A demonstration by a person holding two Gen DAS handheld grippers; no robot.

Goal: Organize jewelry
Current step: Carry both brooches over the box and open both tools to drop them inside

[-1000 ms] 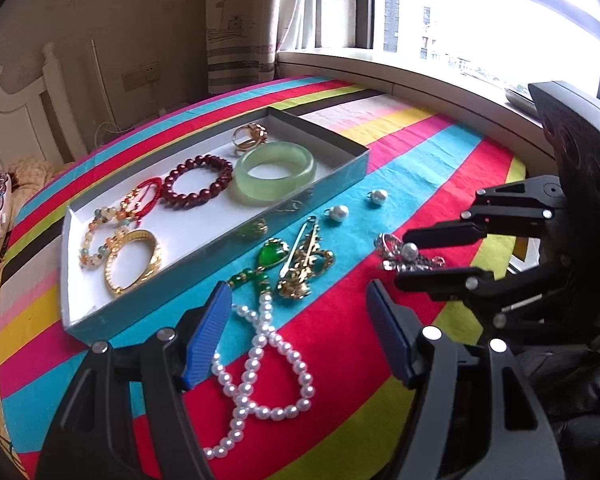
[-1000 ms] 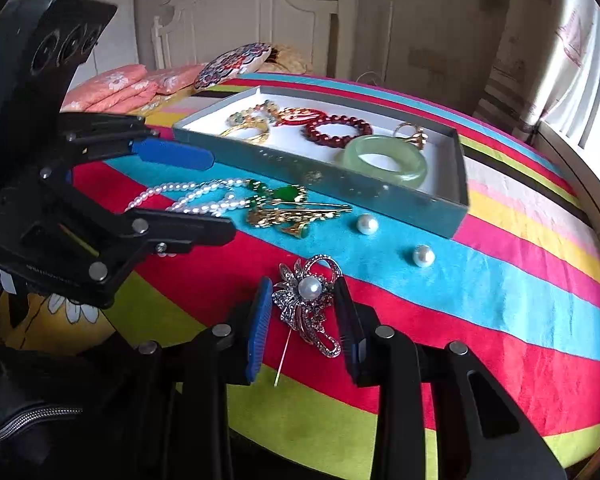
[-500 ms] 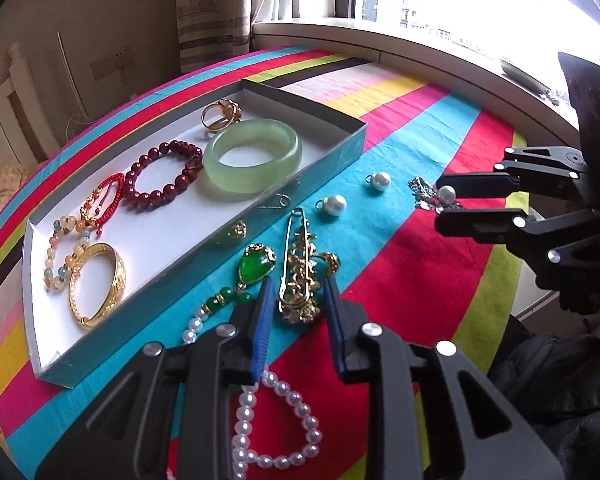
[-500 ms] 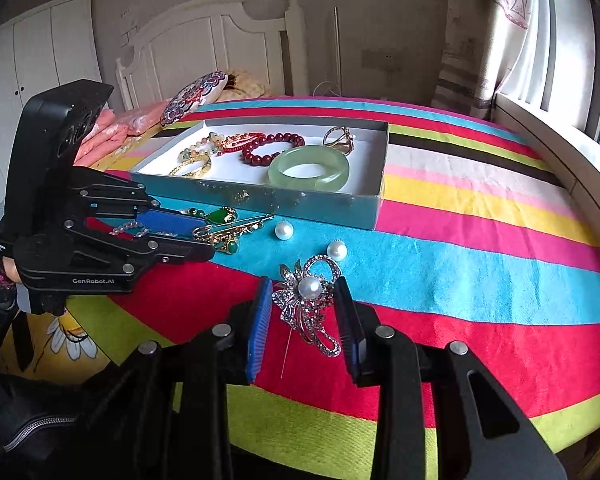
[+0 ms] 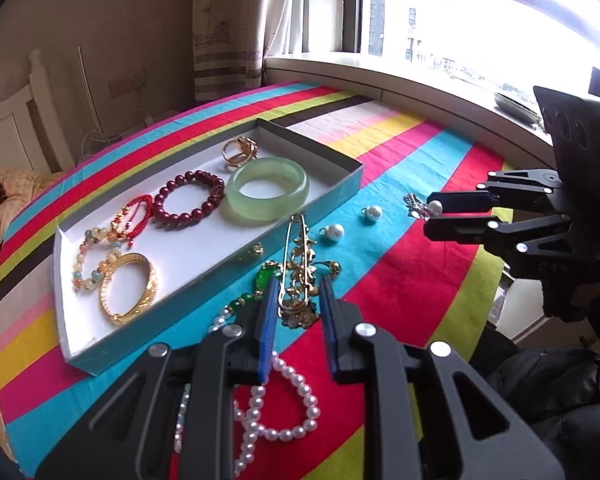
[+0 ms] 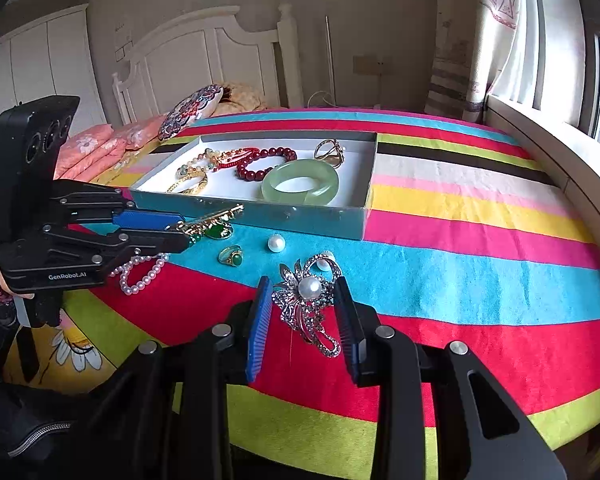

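left wrist view shows your left hand-held gripper [image 5: 298, 300] just closed on the gold brooch [image 5: 300, 276], the right hand-held gripper [image 6: 304, 308] clamps the silver pearl brooch [image 6: 310, 300], both lifted toward the tray [image 5: 332, 196].

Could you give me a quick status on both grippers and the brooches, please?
Left gripper just closed on gold brooch. Right gripper clamps silver pearl brooch. Tray ahead, path unobstructed.

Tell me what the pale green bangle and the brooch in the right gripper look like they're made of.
Green bangle: probably jade or glass; translucent, smooth, glossy. Brooch in the right gripper: silver-toned metal set with small sparkling stones and a pearl-like bead, possibly imitation.
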